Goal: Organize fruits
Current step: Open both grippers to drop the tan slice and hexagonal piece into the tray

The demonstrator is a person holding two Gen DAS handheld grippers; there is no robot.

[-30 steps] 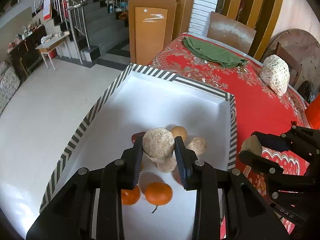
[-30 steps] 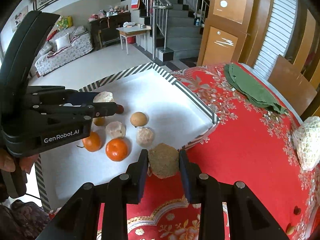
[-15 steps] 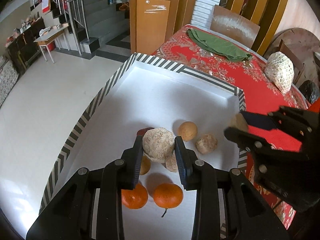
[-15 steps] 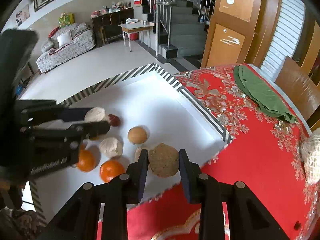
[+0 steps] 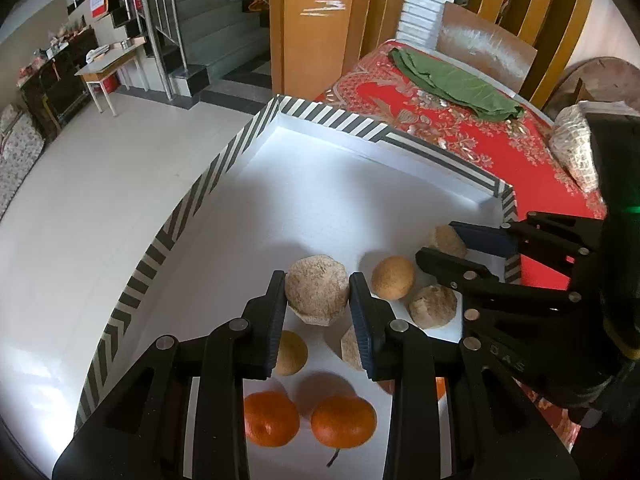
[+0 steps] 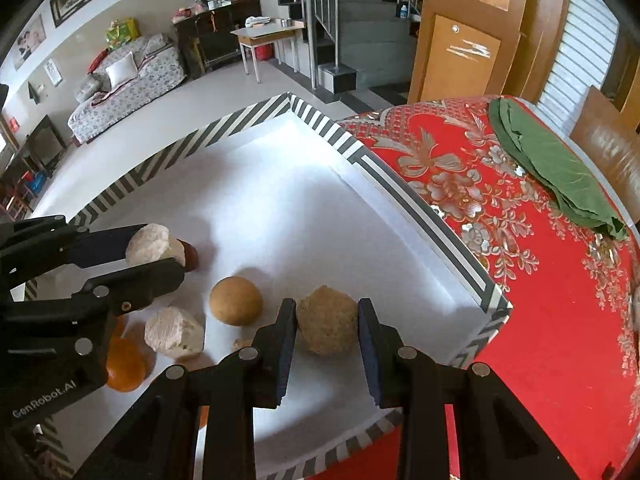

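A white tray with a striped rim (image 5: 240, 148) (image 6: 400, 184) sits on the red table. My left gripper (image 5: 318, 300) is shut on a pale rough fruit (image 5: 316, 294) above the tray; it also shows in the right wrist view (image 6: 154, 248). My right gripper (image 6: 326, 328) is shut on a brown rough fruit (image 6: 327, 325) over the tray's right side; it shows in the left wrist view (image 5: 444, 240). In the tray lie two oranges (image 5: 344, 420), a tan round fruit (image 5: 393, 278) (image 6: 236, 300), pale rough fruits (image 5: 434, 306) (image 6: 174, 332) and a dark red fruit (image 6: 192, 256).
A red patterned tablecloth (image 6: 540, 280) covers the table. A green cloth (image 5: 452, 84) (image 6: 552, 168) lies at its far end. A white netted fruit (image 5: 574, 148) sits at the right. Wooden chairs stand behind; stairs and open floor lie left.
My right gripper moved left with its fruit, from above the tablecloth to over the tray. My left gripper shifted slightly forward over the tray, still holding its fruit.
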